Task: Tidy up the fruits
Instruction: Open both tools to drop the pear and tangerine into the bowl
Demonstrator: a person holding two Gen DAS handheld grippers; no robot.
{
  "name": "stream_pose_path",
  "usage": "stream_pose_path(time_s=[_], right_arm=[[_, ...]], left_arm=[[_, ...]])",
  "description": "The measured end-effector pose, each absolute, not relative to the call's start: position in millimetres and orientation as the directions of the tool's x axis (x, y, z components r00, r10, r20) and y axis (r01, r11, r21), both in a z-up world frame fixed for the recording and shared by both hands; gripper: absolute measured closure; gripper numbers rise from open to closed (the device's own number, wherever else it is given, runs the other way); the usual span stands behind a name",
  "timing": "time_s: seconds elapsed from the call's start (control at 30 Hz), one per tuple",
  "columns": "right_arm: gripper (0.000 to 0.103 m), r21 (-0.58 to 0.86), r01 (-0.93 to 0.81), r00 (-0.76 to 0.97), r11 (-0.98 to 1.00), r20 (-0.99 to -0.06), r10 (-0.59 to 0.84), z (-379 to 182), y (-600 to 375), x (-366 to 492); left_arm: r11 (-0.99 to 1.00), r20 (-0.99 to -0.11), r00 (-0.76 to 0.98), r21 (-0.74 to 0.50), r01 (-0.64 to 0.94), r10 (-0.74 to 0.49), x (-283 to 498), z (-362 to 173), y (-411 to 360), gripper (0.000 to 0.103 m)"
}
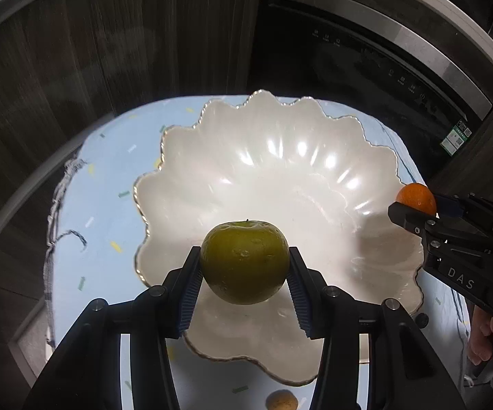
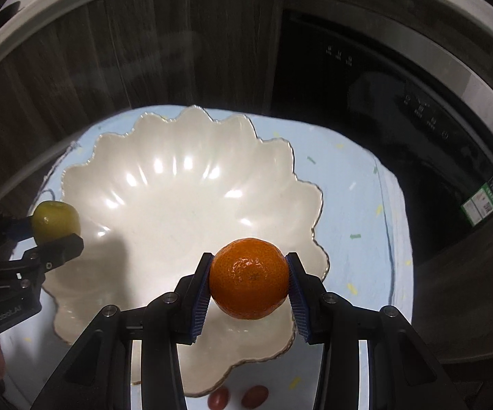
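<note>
**Two fruits held over the white bowl**

The green fruit (image 1: 244, 261) sits clamped between the two blue-padded fingers (image 1: 189, 299) of the left gripper (image 1: 244, 273), held in the air above the near part of the white bowl (image 1: 280, 177). Its stem end points up and away from the camera. The orange (image 2: 249, 278) is gripped the same way by the right gripper (image 2: 248, 283), its fingers (image 2: 201, 300) pressed against both sides of the peel, and it hangs over the near right edge of the same bowl.

The bowl has a wavy, scalloped rim with a thin gold line (its inside is glossy and holds no fruit). It rests on a pale blue cloth (image 1: 103, 212) dotted with small coloured flecks, which covers the surface.

In the left view the right gripper (image 1: 417, 210) shows at the right edge, with the orange (image 1: 416, 197) at its tip. In the right view the left gripper (image 2: 50, 234) comes in from the left with the green fruit (image 2: 55, 221).

On the cloth just in front of the bowl lie a small brown fruit (image 1: 282, 400) and two small red fruits (image 2: 238, 397). Behind the surface stand dark wood-grain panels (image 1: 75, 51) and a black glass-fronted appliance (image 1: 366, 54).
</note>
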State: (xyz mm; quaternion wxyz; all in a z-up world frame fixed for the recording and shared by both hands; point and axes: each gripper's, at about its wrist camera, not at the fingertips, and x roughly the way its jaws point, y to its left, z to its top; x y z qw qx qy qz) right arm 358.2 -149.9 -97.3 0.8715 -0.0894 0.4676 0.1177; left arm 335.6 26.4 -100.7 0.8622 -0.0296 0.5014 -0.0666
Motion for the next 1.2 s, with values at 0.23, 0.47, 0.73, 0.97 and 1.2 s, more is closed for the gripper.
stream_pose_path(time_s=[0.23,0.47,0.73,0.97,1.2], right_arm=[[0.06,-0.037,-0.282,0.522,0.959,-0.844,0.121,-104,-152,364],[0.059,-0.015,-0.285,0.506,0.958,-0.851,0.138,-107,-151,365],[0.031,-0.005,-0.249,0.521,0.968,-0.844,0.129,-101,-156,365],[0.029,-0.013,-0.24,0.569,0.971,-0.812,0.13,-76,-156,359],[0.029,-0.023,-0.241,0.606,0.97,-0.784,0.133,-52,-152,346]], left_arm=[[0.99,-0.88,0.455,-0.11,0.088,-0.138,337,-108,22,0.055],[0.992,-0.883,0.452,-0.108,0.065,-0.126,338,-105,24,0.041],[0.997,-0.855,0.512,-0.066,0.049,-0.082,336,-86,27,0.018],[0.997,-0.837,0.542,-0.075,0.02,-0.074,331,-74,34,0.009],[0.997,-0.824,0.563,-0.075,0.006,-0.066,320,-60,38,0.008]])
